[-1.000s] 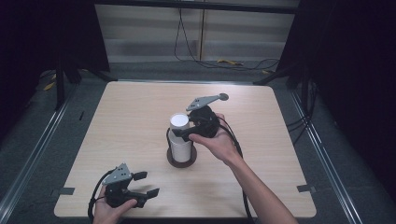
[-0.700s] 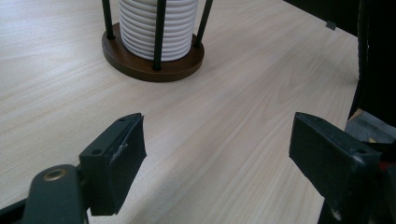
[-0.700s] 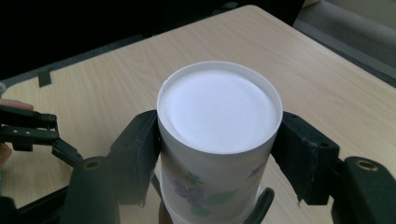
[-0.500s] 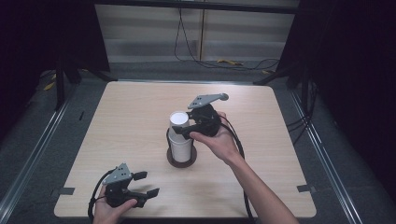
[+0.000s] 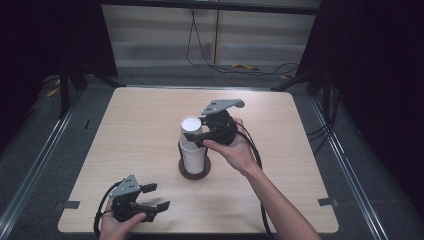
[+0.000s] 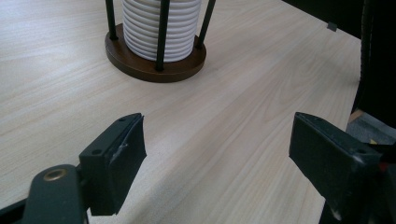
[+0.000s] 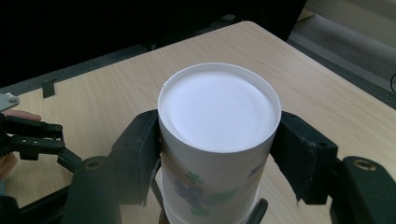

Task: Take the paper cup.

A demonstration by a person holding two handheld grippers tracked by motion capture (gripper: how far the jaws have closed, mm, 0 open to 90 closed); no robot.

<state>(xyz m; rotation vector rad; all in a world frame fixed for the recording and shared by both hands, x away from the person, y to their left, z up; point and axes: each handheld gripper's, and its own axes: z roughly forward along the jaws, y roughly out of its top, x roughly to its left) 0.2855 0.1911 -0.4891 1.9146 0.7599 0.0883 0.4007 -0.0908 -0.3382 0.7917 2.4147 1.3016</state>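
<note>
High view: stacked white cups (image 5: 192, 150) fill a wooden holder (image 5: 194, 171). Right gripper (image 7: 217, 154) pinches the floral top cup (image 7: 218, 135), upside down. Left gripper (image 5: 151, 196) rests spread.

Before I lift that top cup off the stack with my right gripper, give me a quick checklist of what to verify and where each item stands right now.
1. Right gripper straddles the top cup, one jaw on each side: ok.
2. Jaws pressed firmly on the cup wall: cannot tell; they sit at the wall on both sides, but the grip is not visible.
3. Cup stack seated upright in the wooden holder between its black rods: ok.
4. Left gripper away from the stack, jaws open and empty: ok.
5. Space above the cup free for a straight lift: ok.
6. Holder base braced against lifting with the cup: not ok; nothing holds it.
</note>
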